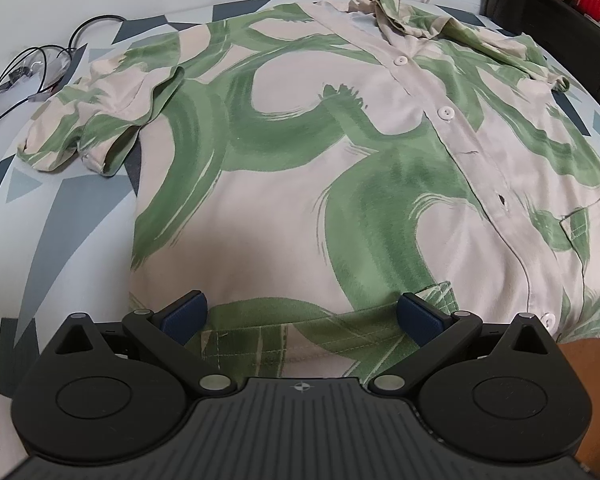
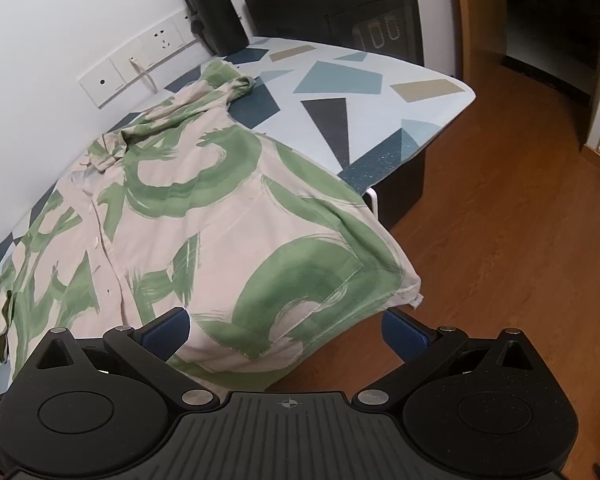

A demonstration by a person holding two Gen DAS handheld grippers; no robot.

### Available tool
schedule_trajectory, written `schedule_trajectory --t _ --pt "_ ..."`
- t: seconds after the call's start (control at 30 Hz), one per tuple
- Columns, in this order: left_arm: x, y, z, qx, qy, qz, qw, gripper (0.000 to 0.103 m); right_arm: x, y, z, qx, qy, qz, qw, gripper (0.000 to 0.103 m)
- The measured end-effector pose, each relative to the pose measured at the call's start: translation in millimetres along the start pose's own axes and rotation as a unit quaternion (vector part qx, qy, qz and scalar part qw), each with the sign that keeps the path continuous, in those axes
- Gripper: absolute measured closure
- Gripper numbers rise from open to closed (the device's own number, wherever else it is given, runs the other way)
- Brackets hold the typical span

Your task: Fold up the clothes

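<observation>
I have the shirt (image 1: 300, 152) spread front-up on the patterned table cover (image 2: 340, 80), its collar (image 1: 396, 12) at the wall end and its hem hanging over the near edge, which I take as the flat starting lay for a fold: placket buttoned down the middle, both short sleeves out to the sides. The left sleeve (image 1: 96, 120) lies crumpled beside the shirt body, so it probably needs smoothing or tucking in first. My left gripper (image 1: 302, 312) sits at the shirt's hem with its blue pads spread wide on either side of the turned-up hem fabric, holding nothing; I read that as lining up to pinch the bottom edge. My right gripper (image 2: 286, 334) is likewise wide open at the shirt's lower right corner, one pad over the cloth and the other out past the corner above the wooden floor (image 2: 520, 220), empty too. Beyond the collar, wall sockets (image 2: 140, 60) run along the wall, and a black flask (image 2: 214, 8) stands near the shirt's far sleeve. As for writing, the dark cabinet (image 2: 340, 4) beyond the shirt shows pale marks that may read "100", though the view is too soft for me to be sure; I can read no brand anywhere.
</observation>
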State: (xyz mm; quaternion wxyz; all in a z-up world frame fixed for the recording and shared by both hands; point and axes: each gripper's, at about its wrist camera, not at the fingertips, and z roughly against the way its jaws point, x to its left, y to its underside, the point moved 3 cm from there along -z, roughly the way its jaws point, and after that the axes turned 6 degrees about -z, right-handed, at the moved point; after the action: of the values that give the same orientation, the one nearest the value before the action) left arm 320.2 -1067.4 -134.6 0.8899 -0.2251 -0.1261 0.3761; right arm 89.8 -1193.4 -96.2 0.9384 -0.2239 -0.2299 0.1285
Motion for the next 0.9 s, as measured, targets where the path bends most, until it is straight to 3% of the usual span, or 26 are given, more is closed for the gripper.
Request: schedule_trajectory --t 0.6,0.9 --pt "-7 6 6 -0.005 -0.043 0.043 0.9981 0.0 -6 -26 -20 0.025 -0.024 0.032 0.999 0.001" --pt "-8 11 8 -0.002 -0.058 0.09 0.9942 0.0 -4 -38 -24 0.03 -0.043 0.065 0.996 0.001"
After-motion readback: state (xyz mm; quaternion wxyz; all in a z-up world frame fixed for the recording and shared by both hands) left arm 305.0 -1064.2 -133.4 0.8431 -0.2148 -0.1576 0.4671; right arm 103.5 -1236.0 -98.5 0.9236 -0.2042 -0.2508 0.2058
